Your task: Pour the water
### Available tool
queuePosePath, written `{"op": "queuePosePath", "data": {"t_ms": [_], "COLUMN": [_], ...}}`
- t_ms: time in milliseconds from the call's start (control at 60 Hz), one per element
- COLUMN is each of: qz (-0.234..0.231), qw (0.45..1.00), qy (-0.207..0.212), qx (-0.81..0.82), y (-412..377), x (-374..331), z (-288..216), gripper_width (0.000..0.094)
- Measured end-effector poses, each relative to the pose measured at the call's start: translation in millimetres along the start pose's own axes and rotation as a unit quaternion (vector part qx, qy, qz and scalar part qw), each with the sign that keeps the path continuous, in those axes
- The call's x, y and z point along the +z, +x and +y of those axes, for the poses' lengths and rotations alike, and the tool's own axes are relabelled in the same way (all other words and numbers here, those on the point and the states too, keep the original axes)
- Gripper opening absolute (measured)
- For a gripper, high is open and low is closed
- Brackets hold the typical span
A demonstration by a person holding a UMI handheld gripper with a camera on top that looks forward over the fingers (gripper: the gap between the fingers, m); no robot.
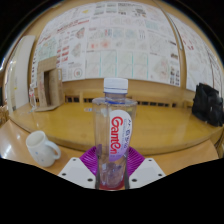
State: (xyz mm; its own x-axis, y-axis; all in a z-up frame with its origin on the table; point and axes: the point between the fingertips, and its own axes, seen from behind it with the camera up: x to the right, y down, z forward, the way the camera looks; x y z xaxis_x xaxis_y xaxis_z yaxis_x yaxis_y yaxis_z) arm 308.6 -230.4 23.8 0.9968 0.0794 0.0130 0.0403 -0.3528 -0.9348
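Standing upright between the jaws, the water bottle [113, 135] is filling the middle of the view, its white cap at the top and its red-lettered label facing the camera. The gripper [112, 172] is reaching forward along the wooden counter [65, 125], and its purple pads [92, 159] are showing on either side of the bottle's lower body, right against the clear plastic as far as can be judged. The jaws are looking closed on the bottle, pressing it from both sides, though the exact line of contact is sitting low and is partly hidden by the bottle itself.

As for progress, the pouring is appearing not yet begun: the bottle is not tilting and the cap is on it. Whether the bottle's base is resting on the counter or hanging just above it cannot be told from here. The white cup [42, 148] is waiting on the counter off to the left of the jaws, near the bottle but clearly apart from it, handle turned toward the bottle; what it holds cannot be seen. That cup is looking like the likely target, so what is remaining, by my reading, is opening the cap, carrying the bottle over the cup and tipping it.

Beyond the bottle, a wall covered in printed sheets [110, 40] is rising behind the counter.
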Motion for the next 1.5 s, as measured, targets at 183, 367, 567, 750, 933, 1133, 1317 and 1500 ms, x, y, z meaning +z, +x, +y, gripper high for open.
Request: {"op": "queuePosePath", "data": {"t_ms": [183, 367, 567, 750, 933, 1133, 1317, 1500], "qz": [-0.007, 0.011, 0.058, 0.075, 0.093, 0.083, 0.078, 0.071], "qw": [0.999, 0.999, 0.996, 0.995, 0.994, 0.995, 0.995, 0.996], "qy": [0.037, -0.041, -0.067, -0.060, -0.051, -0.056, -0.052, -0.050], "qx": [-0.012, -0.003, -0.004, 0.000, -0.009, -0.014, -0.028, -0.023], "y": [1.1, 4.5, 6.3, -26.0, -69.3, -121.5, -141.4, -149.3], "x": [-6.3, -11.6, -79.1, -191.2, -319.5, -420.7, -462.8, -478.9], "z": [-0.3, 21.5, 12.0, -15.9, -25.0, -10.7, -7.7, -1.6], "gripper_width": [0.0398, 0.0747, 0.0845, 0.0855, 0.0852, 0.0849, 0.0849, 0.0848]}}
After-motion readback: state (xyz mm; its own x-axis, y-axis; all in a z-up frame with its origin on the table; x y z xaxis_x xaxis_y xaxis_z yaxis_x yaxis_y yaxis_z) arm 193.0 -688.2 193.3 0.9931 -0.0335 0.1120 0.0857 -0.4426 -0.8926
